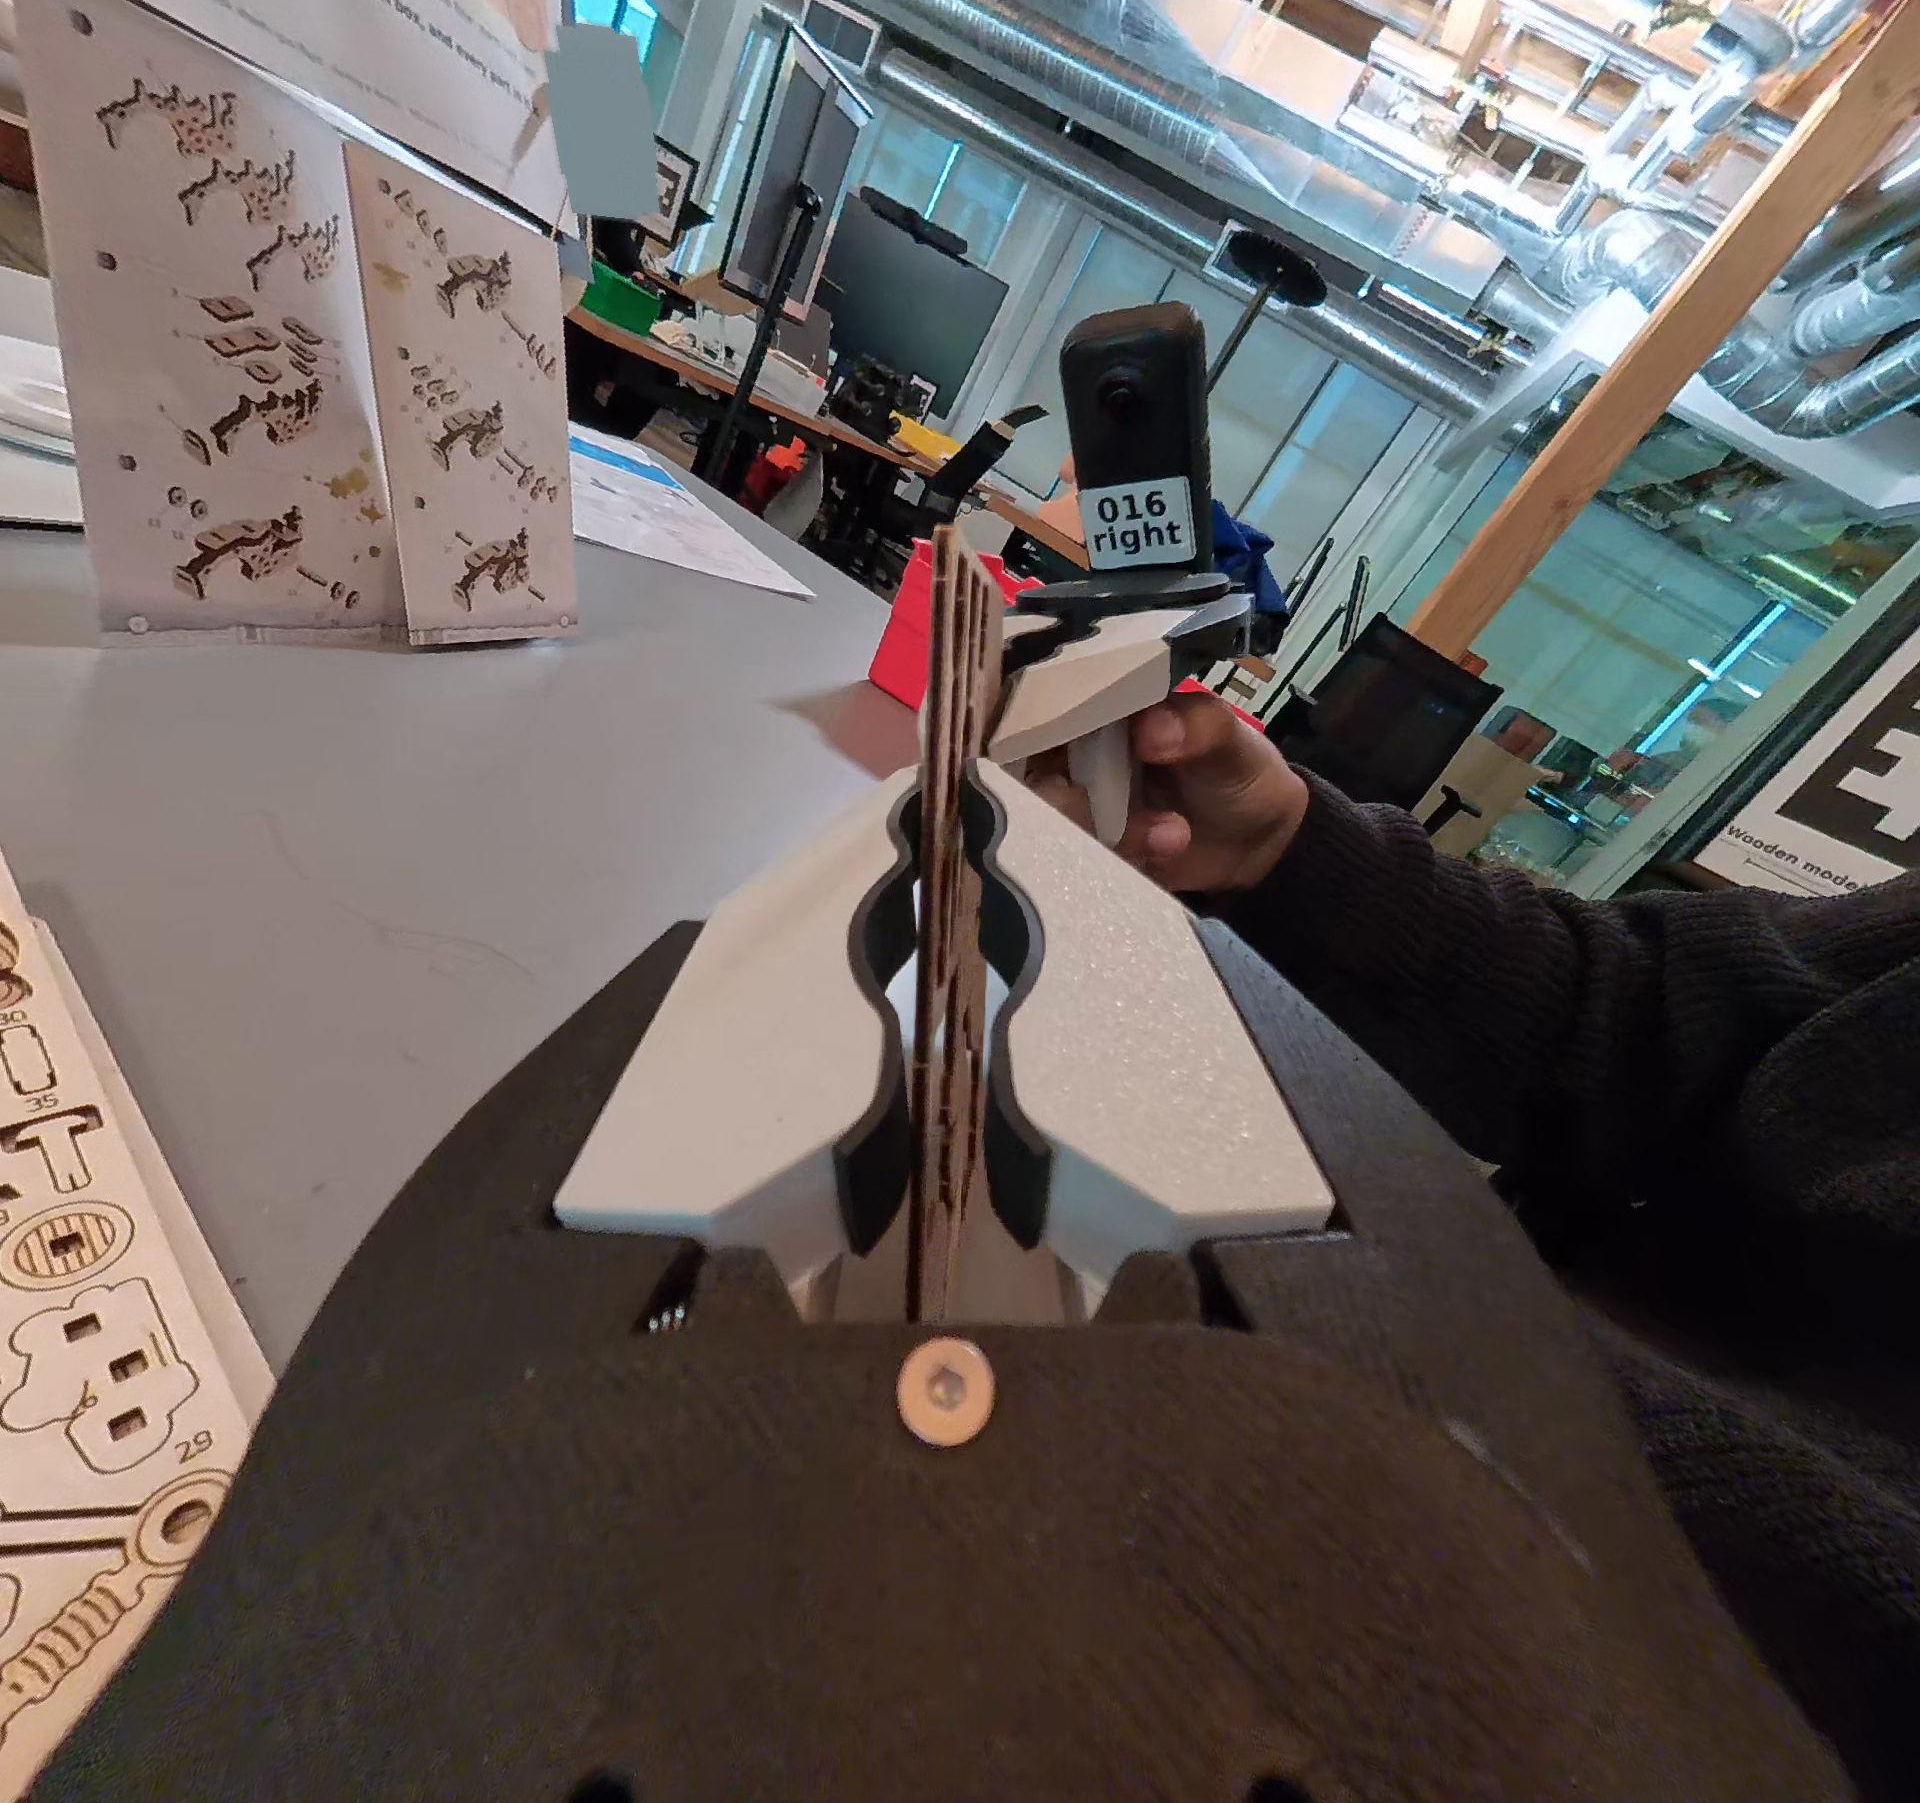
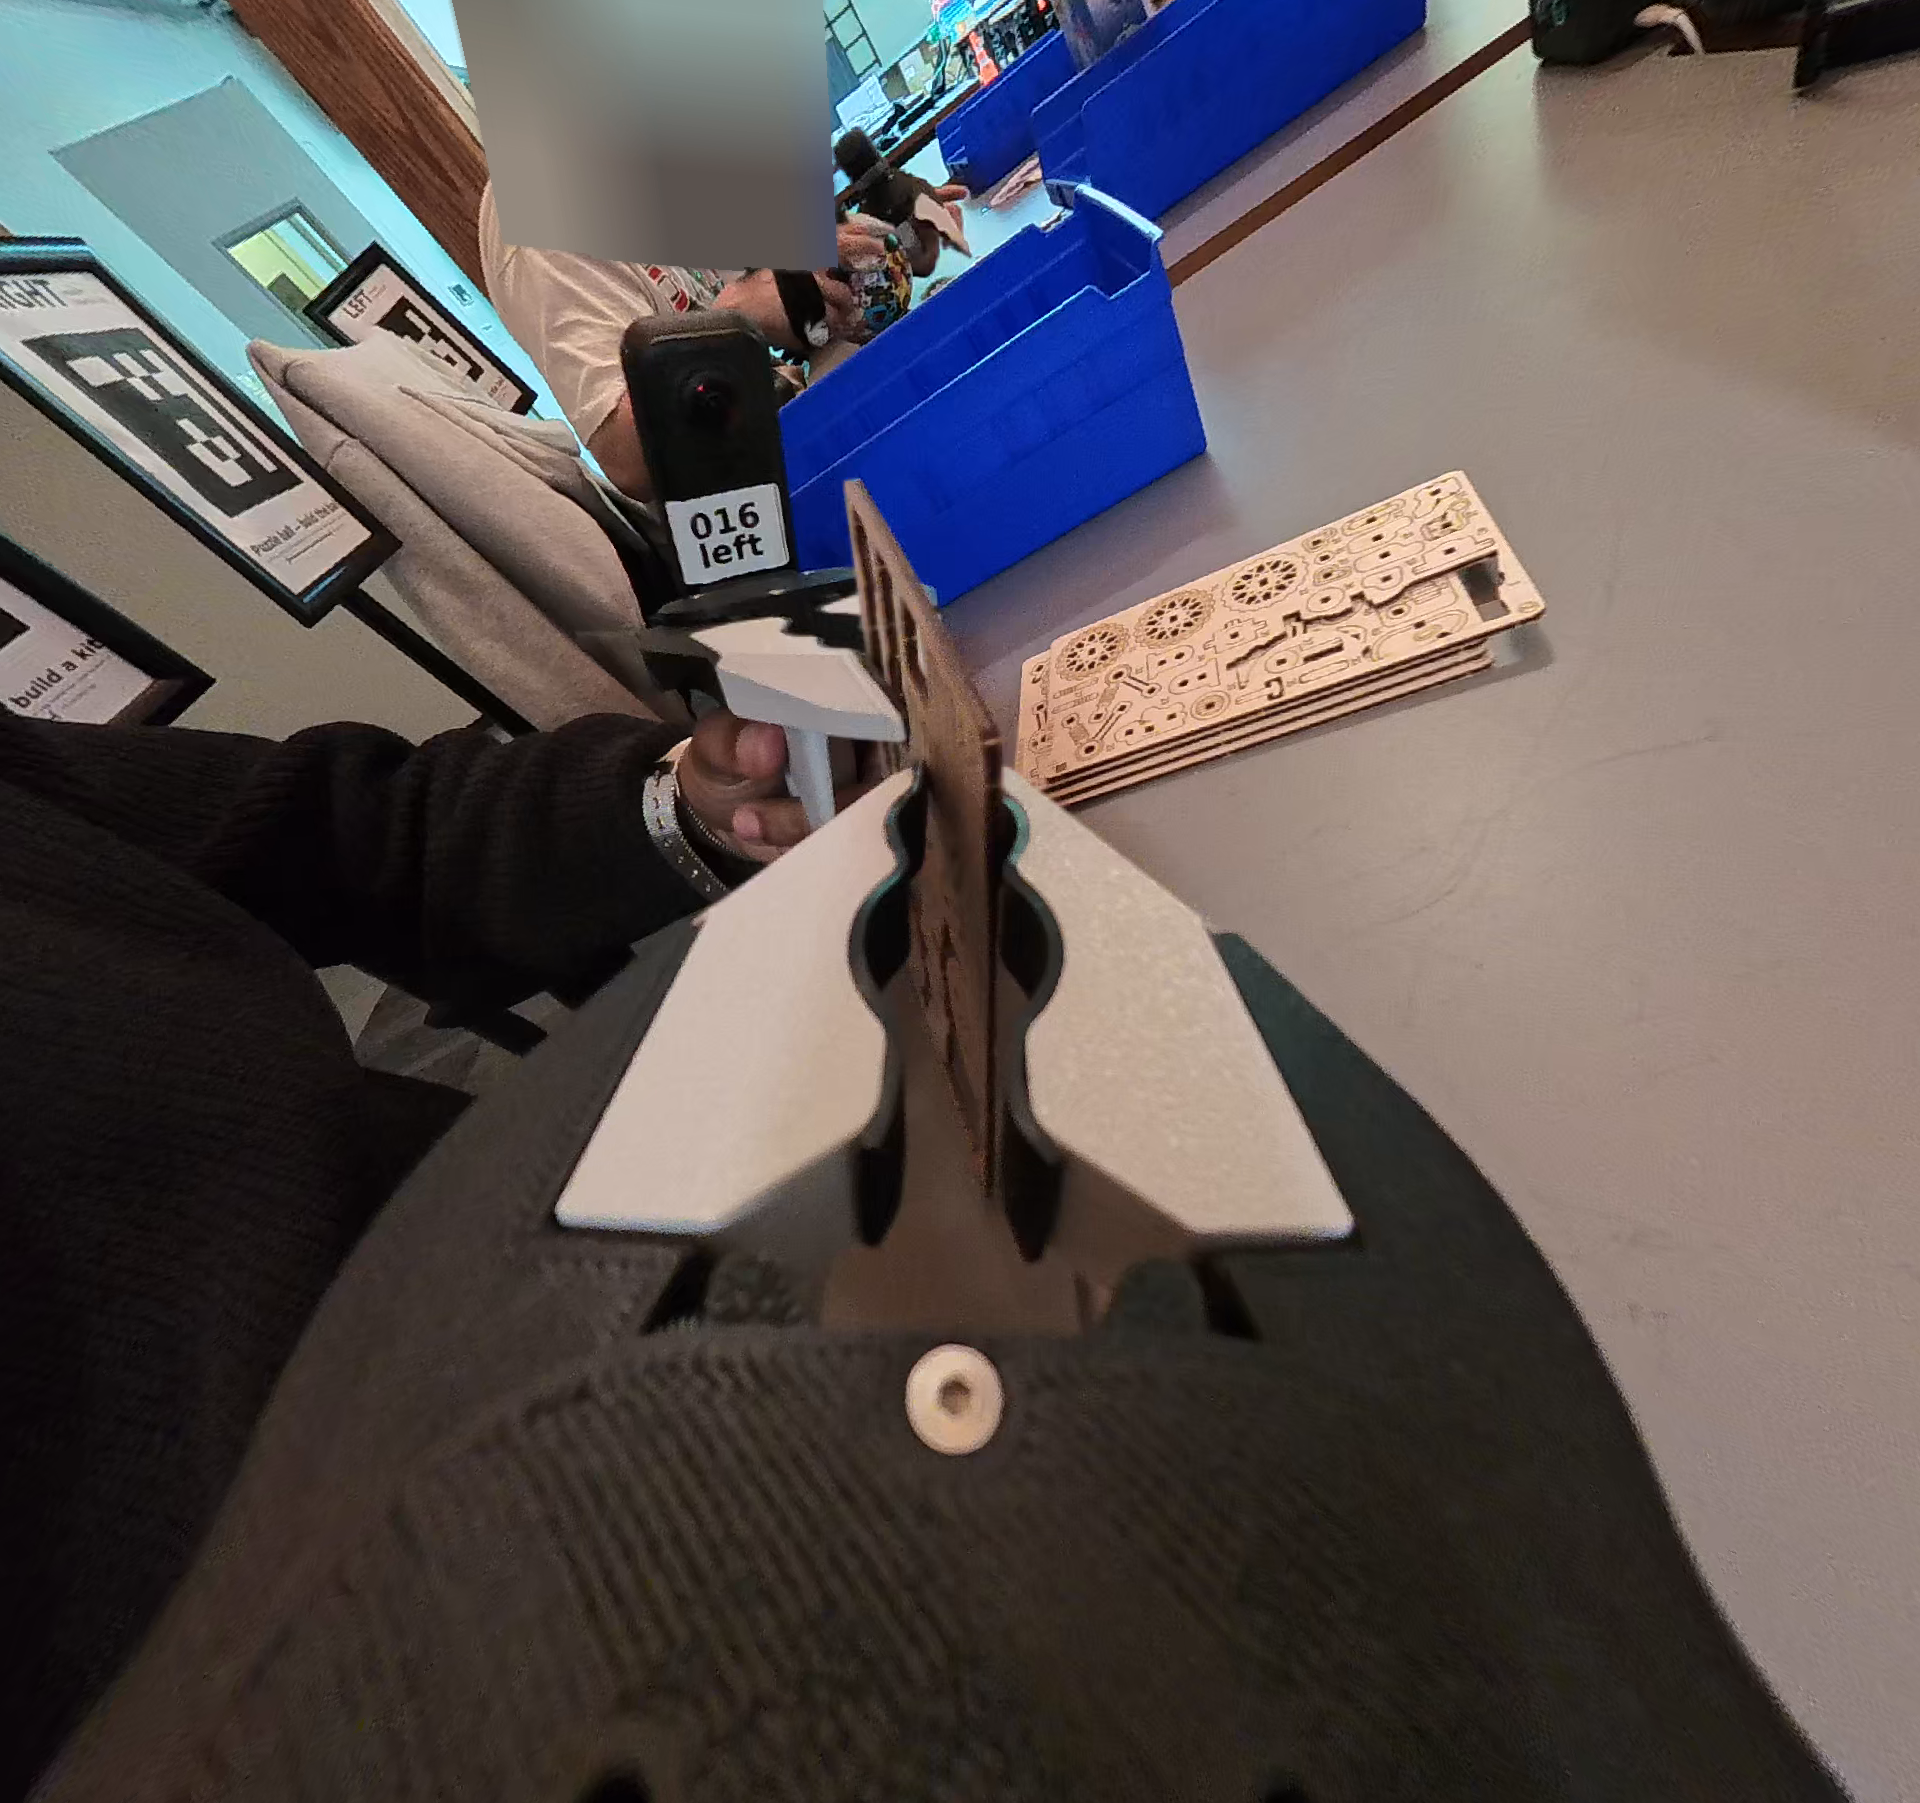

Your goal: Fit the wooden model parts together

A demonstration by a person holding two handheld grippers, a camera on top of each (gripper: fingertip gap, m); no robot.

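A thin laser-cut wooden sheet (image 1: 951, 673) stands on edge above the grey table (image 1: 416, 818), held from both ends. My left gripper (image 1: 943, 797) is shut on its near end in the left wrist view. My right gripper (image 1: 997, 683) clamps the far end there, with a hand on its handle. In the right wrist view my right gripper (image 2: 956, 797) is shut on the same sheet (image 2: 925, 673), and my left gripper (image 2: 862, 673) grips its far end. The sheet's lower edge is hidden between the fingers.
A stack of wooden part sheets (image 2: 1278, 631) lies on the table to the right, with blue bins (image 2: 997, 403) behind it. Another part sheet (image 1: 83, 1338) lies at the near left. Upright instruction panels (image 1: 312, 382) stand at the back left, a red object (image 1: 914, 631) behind the grippers. Only a small space, under 4 cm, lies between the two pairs of fingers.
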